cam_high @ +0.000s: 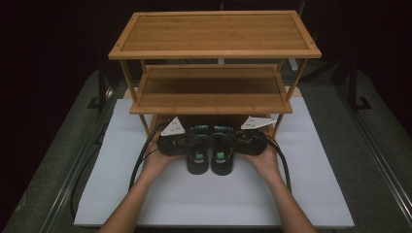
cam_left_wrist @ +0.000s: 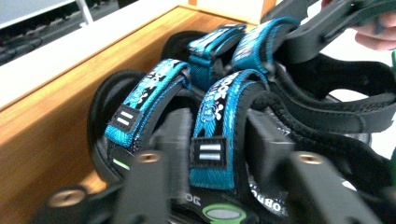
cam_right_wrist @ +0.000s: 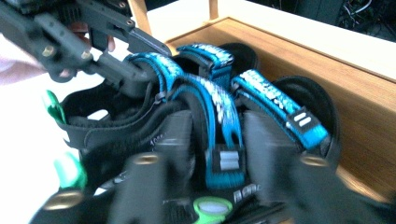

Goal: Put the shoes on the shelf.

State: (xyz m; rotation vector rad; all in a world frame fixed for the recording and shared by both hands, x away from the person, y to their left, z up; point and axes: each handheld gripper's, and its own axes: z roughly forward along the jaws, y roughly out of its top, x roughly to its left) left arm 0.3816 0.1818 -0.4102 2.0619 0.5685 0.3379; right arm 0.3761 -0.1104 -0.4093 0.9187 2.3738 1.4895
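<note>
Sandals (cam_high: 210, 153): pair side by side on white desk mat (cam_high: 121, 194), toes under bamboo rack's (cam_high: 214, 34) bottom shelf. Light, soft straps, stiffish soles; best grabbed at blue straps (cam_left_wrist: 212, 126). Left gripper (cam_high: 182, 141) & right gripper (cam_high: 243, 141) each half-wide astride a strap, pads not seen pressing. Rack shelves above bare.

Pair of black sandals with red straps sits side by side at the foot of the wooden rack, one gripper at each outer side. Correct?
Not quite: the straps are blue, not red, as the left gripper view shows on the sandals. The rest holds: in the high view the pair sits side by side at the foot of the wooden rack, with the left gripper and the right gripper at its outer sides.
</note>
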